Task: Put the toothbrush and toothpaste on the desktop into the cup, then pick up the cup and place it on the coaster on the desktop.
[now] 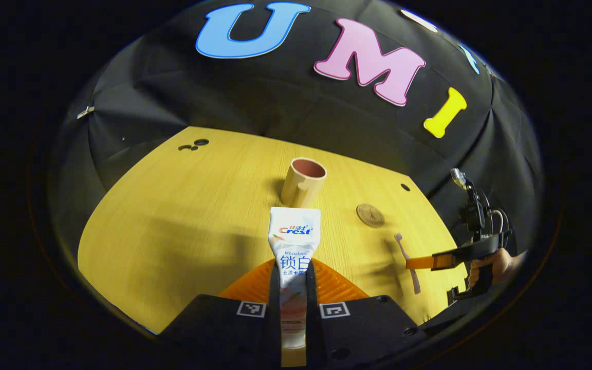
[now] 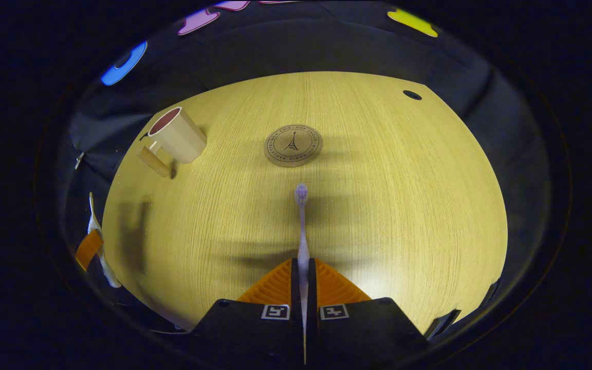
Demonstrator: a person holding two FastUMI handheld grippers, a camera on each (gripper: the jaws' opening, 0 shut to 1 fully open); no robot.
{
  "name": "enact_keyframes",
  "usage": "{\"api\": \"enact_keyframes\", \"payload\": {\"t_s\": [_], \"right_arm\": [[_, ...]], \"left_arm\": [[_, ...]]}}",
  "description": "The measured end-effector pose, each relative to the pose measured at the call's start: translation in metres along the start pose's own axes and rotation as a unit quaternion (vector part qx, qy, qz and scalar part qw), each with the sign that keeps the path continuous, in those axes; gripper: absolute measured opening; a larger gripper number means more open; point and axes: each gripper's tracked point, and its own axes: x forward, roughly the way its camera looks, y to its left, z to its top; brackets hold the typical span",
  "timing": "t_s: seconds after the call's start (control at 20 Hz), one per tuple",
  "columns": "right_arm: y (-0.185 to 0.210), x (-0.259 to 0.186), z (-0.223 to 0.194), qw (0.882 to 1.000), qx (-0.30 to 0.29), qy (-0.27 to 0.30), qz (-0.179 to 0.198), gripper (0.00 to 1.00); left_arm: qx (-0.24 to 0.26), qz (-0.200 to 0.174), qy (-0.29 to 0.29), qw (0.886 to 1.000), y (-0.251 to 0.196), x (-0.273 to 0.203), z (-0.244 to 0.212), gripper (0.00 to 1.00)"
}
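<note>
My left gripper (image 1: 294, 267) is shut on a white toothpaste tube (image 1: 294, 237) that points forward, above the wooden desktop (image 1: 172, 205). Beyond the tube's end stands a beige cup (image 1: 303, 181), upright, with a reddish inside. To its right lies a round brown coaster (image 1: 370, 215). In the right gripper view, my right gripper (image 2: 303, 272) is shut on a pale toothbrush (image 2: 301, 226) with its head pointing toward the coaster (image 2: 293, 145). The cup (image 2: 177, 136) stands far left there, its handle facing the camera. The right gripper (image 1: 432, 262), held by a hand, shows at the right of the left gripper view, with the toothbrush (image 1: 408, 259) in it.
The desktop has small dark holes near its far corners (image 1: 196, 145) (image 2: 412, 95). The black cloth wall (image 1: 285, 113) closes in the far side. The left gripper and the tube appear at the left edge of the right gripper view (image 2: 93, 241).
</note>
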Motion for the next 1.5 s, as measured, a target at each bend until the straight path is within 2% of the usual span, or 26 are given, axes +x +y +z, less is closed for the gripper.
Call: {"api": "enact_keyframes", "payload": {"t_s": [0.45, 0.7, 0.85, 1.05, 1.25, 1.5], "right_arm": [[-0.013, -0.049, 0.023, 0.997, -0.026, -0.077, 0.020, 0.06], [-0.011, -0.070, 0.042, 0.993, 0.025, -0.108, 0.039, 0.06], [-0.021, -0.074, 0.050, 0.990, 0.070, -0.114, 0.036, 0.06], [-0.039, -0.072, 0.055, 0.988, 0.101, -0.117, 0.017, 0.06], [-0.052, -0.073, 0.048, 0.989, 0.096, -0.111, 0.001, 0.06], [-0.069, -0.074, 0.034, 0.991, 0.087, -0.099, -0.018, 0.06]], "left_arm": [[0.008, -0.048, -0.089, 0.995, -0.020, 0.025, 0.118, 0.23], [0.032, -0.067, -0.137, 0.988, -0.030, 0.054, 0.181, 0.23], [0.041, -0.089, -0.165, 0.981, -0.043, 0.078, 0.208, 0.23], [0.056, -0.125, -0.183, 0.974, -0.061, 0.120, 0.218, 0.23], [0.050, -0.164, -0.189, 0.967, -0.070, 0.163, 0.221, 0.23], [0.080, -0.191, -0.169, 0.964, -0.063, 0.196, 0.211, 0.23]]}}
